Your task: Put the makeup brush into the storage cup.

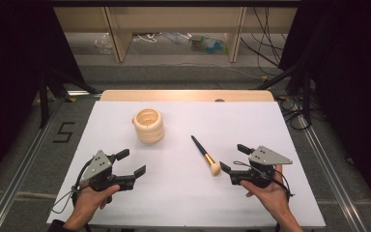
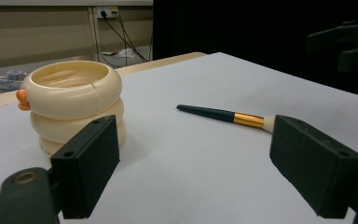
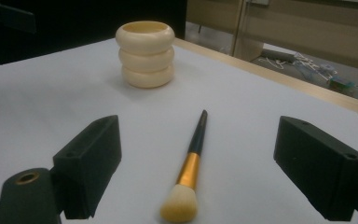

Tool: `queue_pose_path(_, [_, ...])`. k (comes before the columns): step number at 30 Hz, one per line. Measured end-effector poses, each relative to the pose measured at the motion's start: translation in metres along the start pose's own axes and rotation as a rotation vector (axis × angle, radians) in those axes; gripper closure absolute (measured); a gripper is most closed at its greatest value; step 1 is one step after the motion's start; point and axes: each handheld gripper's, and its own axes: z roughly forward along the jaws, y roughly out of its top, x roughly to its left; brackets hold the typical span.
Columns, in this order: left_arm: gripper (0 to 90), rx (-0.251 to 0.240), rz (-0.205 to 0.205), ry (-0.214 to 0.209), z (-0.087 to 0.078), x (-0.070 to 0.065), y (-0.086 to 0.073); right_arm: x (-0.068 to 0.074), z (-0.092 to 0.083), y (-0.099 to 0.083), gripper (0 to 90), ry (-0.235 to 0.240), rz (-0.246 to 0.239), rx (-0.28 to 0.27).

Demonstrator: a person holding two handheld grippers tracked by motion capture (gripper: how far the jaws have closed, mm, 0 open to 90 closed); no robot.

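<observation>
I'm seeing both grippers, left [image 1: 132, 162] and right [image 1: 232, 157], sitting open and empty, brush [image 1: 206, 155] lying flat, bristles pointing toward me, handle toward cup [image 1: 149, 125].

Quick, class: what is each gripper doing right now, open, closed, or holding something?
Left gripper: open, holding nothing.
Right gripper: open, holding nothing, near the cream-bristled, gold-banded makeup brush.

Only the cream holder [image 1: 149, 125] and brush [image 1: 205, 154] interrupt the white table [image 1: 270, 125].
</observation>
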Motion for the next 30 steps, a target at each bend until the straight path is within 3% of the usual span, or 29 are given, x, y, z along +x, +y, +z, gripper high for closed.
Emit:
queue_pose_path(7, [15.8, 0.002, -0.002, 0.002, 0.0, 0.001, 0.0, 0.001, 0.02, 0.015, 16.9, 0.023, -0.031, 0.102])
queue_pose_path(8, [15.8, 0.001, -0.003, 0.001, 0.0, 0.001, 0.0, 0.0, 0.027, 0.019, 16.8, 0.031, -0.037, 0.142])
queue_pose_path(11, [15.8, 0.005, 0.001, 0.001, -0.001, 0.001, 0.0, -0.002, 0.037, 0.023, 16.5, 0.036, -0.053, 0.206])
queue_pose_path(13, [15.8, 0.005, 0.001, 0.001, 0.0, 0.001, 0.0, -0.003, 0.04, 0.024, 16.5, 0.035, -0.051, 0.226])
queue_pose_path(14, [15.7, 0.003, -0.003, 0.0, 0.0, 0.001, 0.0, -0.004, 0.046, 0.026, 16.2, 0.044, -0.033, 0.266])
queue_pose_path(16, [15.8, 0.005, -0.003, 0.0, 0.0, 0.001, 0.0, -0.006, 0.052, 0.029, 16.5, 0.048, -0.054, 0.301])
queue_pose_path(18, [15.8, 0.004, -0.005, 0.0, 0.0, 0.001, -0.001, -0.006, 0.055, 0.03, 17.2, 0.045, -0.053, 0.313])
queue_pose_path(20, [15.8, 0.006, -0.004, -0.001, 0.0, 0.001, 0.0, -0.009, 0.065, 0.037, 17.4, 0.061, -0.013, 0.349])
queue_pose_path(25, [15.8, 0.006, -0.003, -0.002, 0.0, 0.001, -0.001, -0.009, 0.084, 0.042, 17.3, 0.05, -0.02, 0.395])
queue_pose_path(28, [15.8, 0.003, -0.003, -0.003, -0.001, 0.001, 0.0, -0.009, 0.093, 0.043, 18.3, 0.059, -0.032, 0.463])
queue_pose_path(30, [15.7, 0.002, -0.005, -0.003, -0.001, 0.001, 0.0, -0.009, 0.1, 0.04, 19.1, 0.059, -0.035, 0.478])
